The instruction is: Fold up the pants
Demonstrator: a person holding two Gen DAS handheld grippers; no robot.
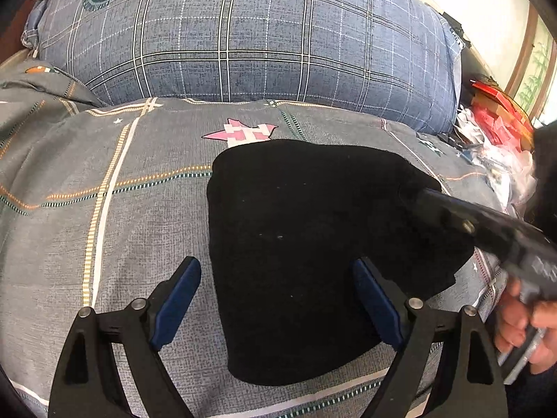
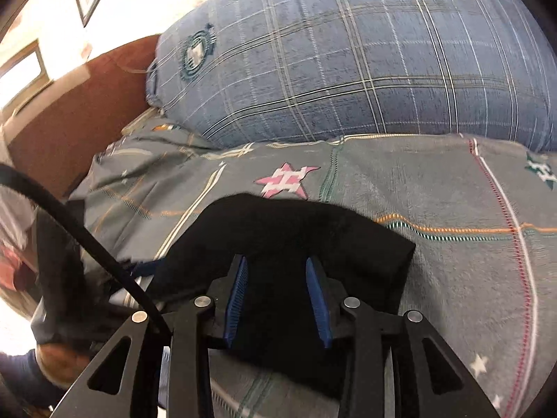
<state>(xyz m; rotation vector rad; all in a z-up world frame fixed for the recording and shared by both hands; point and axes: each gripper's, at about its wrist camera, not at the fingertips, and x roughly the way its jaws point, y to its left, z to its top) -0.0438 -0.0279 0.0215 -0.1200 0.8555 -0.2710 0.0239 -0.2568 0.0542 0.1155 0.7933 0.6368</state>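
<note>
Two grippers are over the bed, both above one folded pair of black pants (image 1: 313,244). The pants lie as a compact dark slab in the middle of the grey patterned bedspread (image 1: 104,209), just short of a pink star print (image 1: 240,132) on the cloth, with a big blue plaid pillow (image 1: 243,35) bulging up behind at the head of the bed.

The left gripper (image 1: 276,299) stands wide open. Its blue-padded fingers (image 1: 177,299) straddle the near left part of the pants: one pad sits over bare bedspread beside the pants' left edge, the other over the black fabric. Nothing is between them, and whether the tips touch the cloth I cannot tell.

The right gripper (image 2: 276,299) is open more narrowly, its two blue pads (image 2: 236,299) a modest gap apart, with only the black cloth showing behind that gap. It appears to hold nothing. From the left wrist view it comes in from the right edge as a blurred dark bar (image 1: 487,223) reaching over the pants' right side, with the person's fingers (image 1: 518,324) wrapped around its handle at the frame edge.

The pants are so dark that seams, waistband and fold lines are lost; only the outline reads. Their near edge is hidden behind the right gripper's body in its own view. A black cable (image 2: 87,230) crosses the left of that view, and beyond it everything is smeared. Red and white clutter (image 1: 494,122) beside the bed's right edge is too blurred to name.
</note>
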